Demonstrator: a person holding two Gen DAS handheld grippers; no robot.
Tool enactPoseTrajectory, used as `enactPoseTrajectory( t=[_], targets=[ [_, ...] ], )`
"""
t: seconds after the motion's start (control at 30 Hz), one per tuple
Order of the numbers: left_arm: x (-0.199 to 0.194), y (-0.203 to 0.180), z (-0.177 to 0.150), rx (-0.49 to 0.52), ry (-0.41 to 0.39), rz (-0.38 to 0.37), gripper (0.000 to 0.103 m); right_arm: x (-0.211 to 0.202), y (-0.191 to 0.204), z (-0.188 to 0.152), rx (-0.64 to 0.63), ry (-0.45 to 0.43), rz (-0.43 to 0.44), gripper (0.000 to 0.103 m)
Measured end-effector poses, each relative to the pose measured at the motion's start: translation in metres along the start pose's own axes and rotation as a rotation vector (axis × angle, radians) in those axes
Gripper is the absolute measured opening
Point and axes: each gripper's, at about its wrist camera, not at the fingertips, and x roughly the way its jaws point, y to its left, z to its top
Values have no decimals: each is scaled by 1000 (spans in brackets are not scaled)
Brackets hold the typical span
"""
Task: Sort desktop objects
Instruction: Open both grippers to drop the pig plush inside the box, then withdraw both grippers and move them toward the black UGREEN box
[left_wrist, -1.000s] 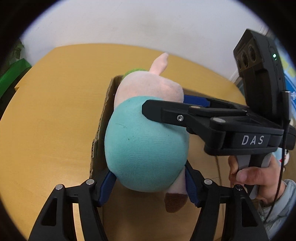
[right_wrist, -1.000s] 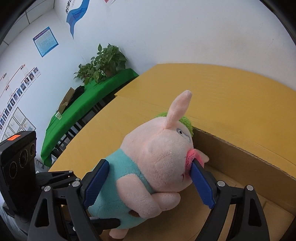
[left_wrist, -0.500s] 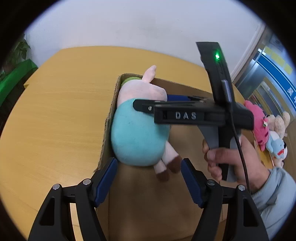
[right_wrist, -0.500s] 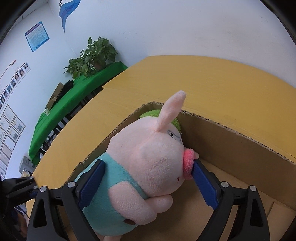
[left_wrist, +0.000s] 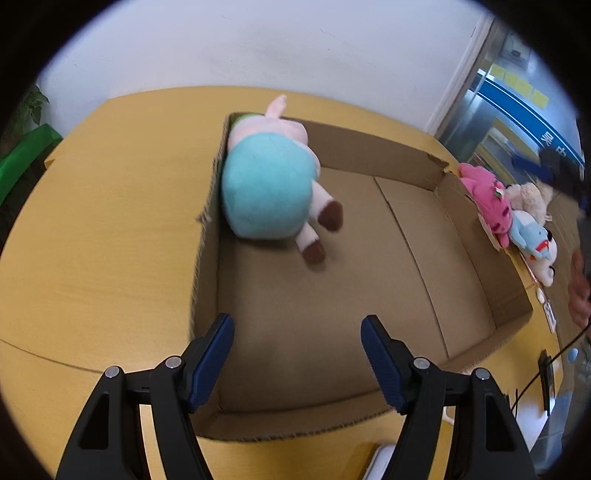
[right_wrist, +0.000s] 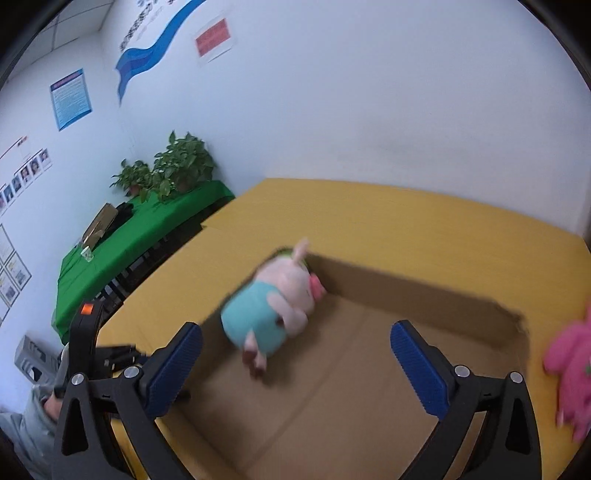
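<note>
Ahead of both pairs of jaws, in the far left corner of the cardboard box (left_wrist: 369, 236), lies the pig plush (left_wrist: 267, 186), head tucked against the box walls and legs pointing back toward the grippers. It rests on the box floor, well apart from any finger. The left gripper (left_wrist: 297, 356) hangs over the near end of the box with its jaws spread wide and nothing between them. The right gripper (right_wrist: 295, 363) is likewise released, jaws parted and empty, with the plush beyond and slightly left of its gap.

By the look of it, this toy's placement is done and the step in hand is the release and clearing away. Off to the right of the jaws, outside the box's right wall, waits a heap of soft toys (left_wrist: 517, 214), a pink one nearest. The next move probably calls for swinging a gripper right, centring its open jaws on one toy, and closing gently on the soft body.
</note>
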Motion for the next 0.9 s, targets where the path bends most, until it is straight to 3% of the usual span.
enactPoseTrajectory(
  t=[0.07, 0.2, 0.33, 0.5, 0.67, 0.77, 0.9],
  targets=[
    [8, -7, -13, 8, 12, -16, 71, -14, -16, -36, 41, 51, -46, 103],
    [2, -21, -22, 48, 0, 22, 71, -21, -53, -105, 185, 172, -108, 103],
    [4, -26, -25, 46, 5, 28, 71, -16, -71, -143, 242, 246, -140, 103],
    [7, -28, -25, 61, 13, 63, 71, -13, -87, -164, 270, 285, -191, 102],
    [5, -24, -15, 23, 0, 78, 71, -26, -90, -166, 278, 239, -174, 101],
    [-21, -31, -13, 11, -93, 92, 71, -42, -81, -160, 276, 192, -156, 102],
    [-74, -62, -21, 80, -264, 129, 75, -73, -55, -151, 225, 117, -167, 103]
  ],
)
